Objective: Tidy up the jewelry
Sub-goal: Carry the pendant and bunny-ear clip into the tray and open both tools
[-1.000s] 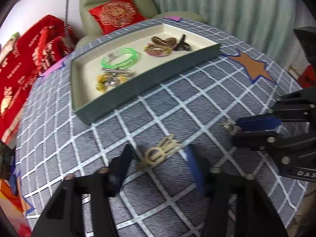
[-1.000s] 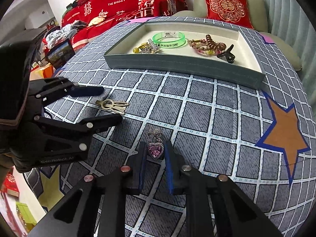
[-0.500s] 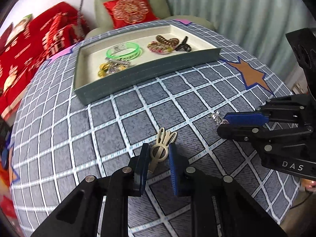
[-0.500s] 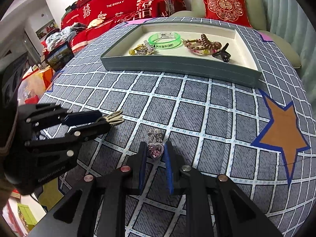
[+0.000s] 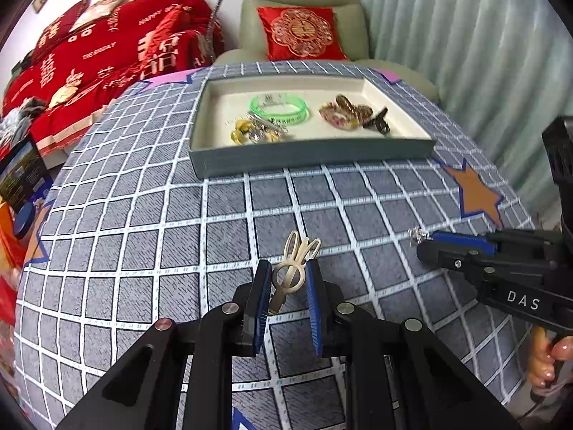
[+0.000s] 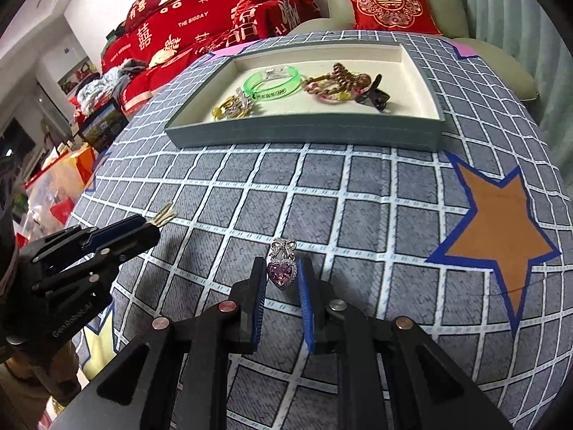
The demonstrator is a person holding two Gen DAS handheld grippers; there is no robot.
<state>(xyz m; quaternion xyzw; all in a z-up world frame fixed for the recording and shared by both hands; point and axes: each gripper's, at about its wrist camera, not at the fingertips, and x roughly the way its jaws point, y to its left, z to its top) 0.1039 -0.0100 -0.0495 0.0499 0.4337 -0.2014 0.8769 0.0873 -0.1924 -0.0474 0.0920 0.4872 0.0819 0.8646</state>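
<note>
My left gripper (image 5: 286, 279) is clamped on the gold hair clip (image 5: 292, 268) at lower centre of its view, the clip's prongs poking out past the blue pads. My right gripper (image 6: 282, 274) pinches the pink heart pendant (image 6: 282, 273), its silver bow sticking up above the tips, low in the middle of that frame. Both sit over the grey checked cloth (image 6: 358, 215). In the upper half I see the tray (image 6: 304, 132) holding a green bangle (image 6: 272, 80), a gold trinket (image 6: 232, 105), beaded bracelets (image 6: 333, 84) and a black clip (image 6: 374, 96).
</note>
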